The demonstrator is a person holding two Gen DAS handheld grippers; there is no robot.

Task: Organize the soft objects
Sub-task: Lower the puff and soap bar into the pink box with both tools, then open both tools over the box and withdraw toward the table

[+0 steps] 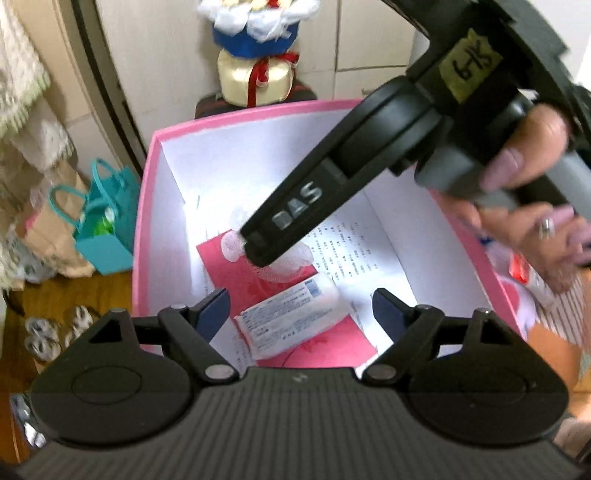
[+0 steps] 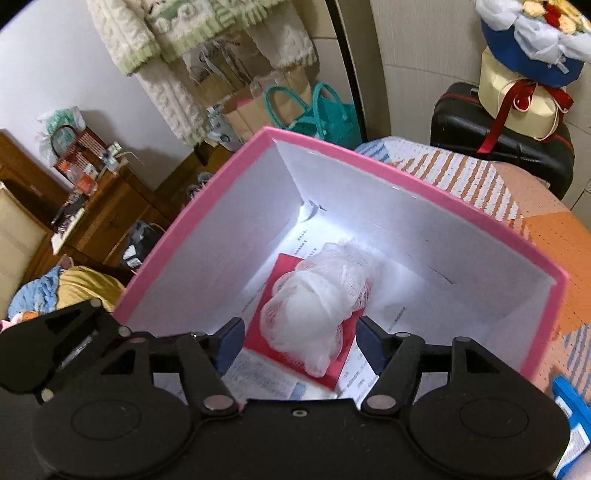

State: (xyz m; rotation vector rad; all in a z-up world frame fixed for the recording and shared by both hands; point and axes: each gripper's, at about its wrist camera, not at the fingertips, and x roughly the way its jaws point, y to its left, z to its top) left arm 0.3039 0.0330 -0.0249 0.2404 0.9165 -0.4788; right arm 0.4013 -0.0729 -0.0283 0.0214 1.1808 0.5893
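Note:
A pink box (image 1: 147,184) with white inner walls stands open below both grippers. On its floor lie printed sheets, a red card (image 1: 332,339) and a white wrapped packet (image 1: 291,317). My left gripper (image 1: 300,306) hangs open above the packet, touching nothing. A person's hand (image 1: 535,177) holds my right gripper (image 1: 258,253), which reaches down into the box from the upper right. In the right wrist view a white mesh puff (image 2: 317,306) rests on the red card (image 2: 266,332). My right gripper (image 2: 301,339) stands open around its near end, pads off it.
The box (image 2: 207,206) sits on an orange patterned bedspread (image 2: 554,236). Teal and brown paper bags (image 1: 107,221) stand to its left on the wood floor. Behind it a black suitcase (image 2: 498,144) carries a wrapped bouquet (image 1: 255,33). A blue packet (image 2: 572,424) lies at the right.

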